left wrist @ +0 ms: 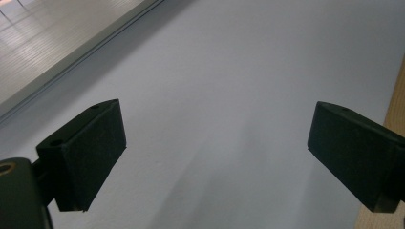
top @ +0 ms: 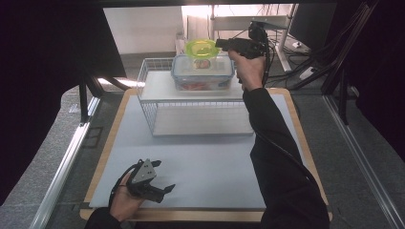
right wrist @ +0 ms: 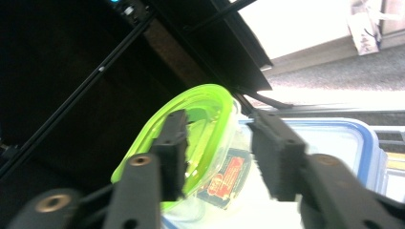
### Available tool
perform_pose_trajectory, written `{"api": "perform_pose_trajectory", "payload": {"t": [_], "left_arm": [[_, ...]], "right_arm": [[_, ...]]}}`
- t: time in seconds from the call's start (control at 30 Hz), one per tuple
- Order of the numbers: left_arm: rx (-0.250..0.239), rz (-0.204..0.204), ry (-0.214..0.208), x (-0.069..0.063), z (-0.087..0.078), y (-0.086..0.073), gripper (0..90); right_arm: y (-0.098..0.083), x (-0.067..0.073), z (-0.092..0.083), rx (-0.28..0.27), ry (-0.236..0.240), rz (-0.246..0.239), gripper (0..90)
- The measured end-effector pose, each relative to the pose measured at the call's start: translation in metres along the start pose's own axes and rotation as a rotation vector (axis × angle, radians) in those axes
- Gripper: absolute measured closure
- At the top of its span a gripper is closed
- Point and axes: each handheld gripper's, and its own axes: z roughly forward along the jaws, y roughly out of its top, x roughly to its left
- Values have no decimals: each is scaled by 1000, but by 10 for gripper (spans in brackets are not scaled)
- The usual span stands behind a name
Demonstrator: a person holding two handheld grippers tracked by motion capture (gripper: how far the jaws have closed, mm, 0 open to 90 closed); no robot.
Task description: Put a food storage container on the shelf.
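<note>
Right tool (top: 220, 44): it was held up at the far right of the scene, level with the top of the stack on the wire shelf, and was pointed toward the left. In the right gripper view its jaws were seen parted on either side of the green-lidded tub (right wrist: 191, 143). One jaw was laid over the lid and the other stood beside the clear wall. Contact by the pads could not be made out for certain, and the tub appeared to be released rather than pinched.

Green-lidded tub (top: 202, 51): it was seen standing upright on top of the blue-lidded box (top: 203, 72), at the far middle of the scene. A red label was shown on its clear side.

Blue-lidded box: it was set on the upper level of the wire shelf (top: 157, 102), toward that level's right end. Reddish contents were glimpsed through its wall.

Wire shelf: it was placed on the far half of the table (top: 205, 167).

Left tool (top: 165, 189): it was rested in the person's hand at the near left of the table, well apart from the shelf. In the left gripper view its jaws were spread wide, with bare table surface between them.
</note>
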Motion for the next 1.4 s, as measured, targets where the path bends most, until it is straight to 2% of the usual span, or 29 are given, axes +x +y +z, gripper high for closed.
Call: {"api": "perform_pose_trajectory", "payload": {"t": [0.03,0.2,0.3,0.5,0.67,0.83,0.97,1.23,1.4], "left_arm": [[-1,-2,0,0,0,0,56],[1,-2,2,0,0,0,56],[2,-2,2,0,0,0,55],[1,0,1,0,1,0,54],[-6,-4,2,0,0,0,53],[-5,-8,-4,0,1,0,50],[-8,-8,-3,0,1,0,44],[-13,-9,3,0,1,0,39],[-12,-5,6,1,1,0,38]], "right_arm": [[0,1,-2,14,10,-19,496],[-2,6,-16,17,22,-107,384],[-8,9,-24,37,-5,-179,317],[-25,8,-37,94,-28,-267,240],[-41,8,-49,108,-54,-346,179],[-59,9,-61,97,-46,-394,149],[-75,8,-68,89,-17,-404,129],[-110,8,-76,104,-30,-501,92],[-127,4,-78,121,-32,-530,73]]}}
